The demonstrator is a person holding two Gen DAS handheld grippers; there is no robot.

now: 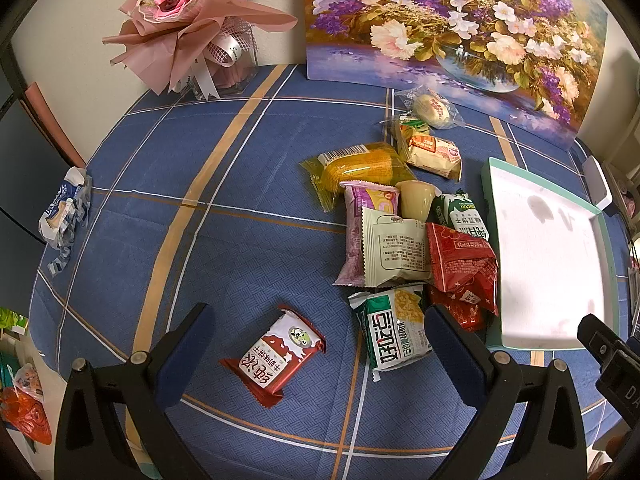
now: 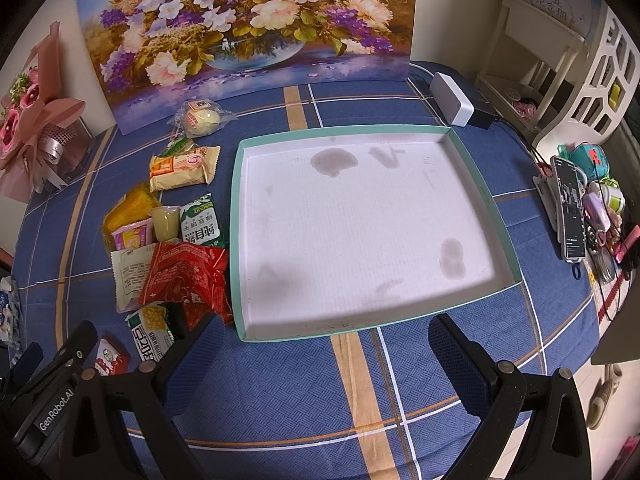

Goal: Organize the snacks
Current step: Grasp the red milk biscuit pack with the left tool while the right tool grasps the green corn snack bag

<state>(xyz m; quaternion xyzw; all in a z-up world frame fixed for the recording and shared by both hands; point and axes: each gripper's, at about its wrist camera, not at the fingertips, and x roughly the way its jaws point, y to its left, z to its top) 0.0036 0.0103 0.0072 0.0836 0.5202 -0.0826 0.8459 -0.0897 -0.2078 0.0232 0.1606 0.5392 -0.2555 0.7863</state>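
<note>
Tabletop [image 1: 240,184]: blue plaid cloth, floral painting [image 1: 460,20] upper right.
Snacks: red-white packet [image 1: 280,354] lay alone at lower centre; tray [image 2: 236,200] was bare.
Left tool [image 1: 316,340]: fully spread, empty.
Right tool [image 2: 326,352]: likewise.
Advice: straddle the packet's short sides, pinch flat.

snack pile [image 1: 404,216], tray [image 1: 552,264], fingers [image 1: 452,340] spread

Painting [image 2: 248,28] cropped above, bouquet [image 2: 28,120] cropped left
</note>
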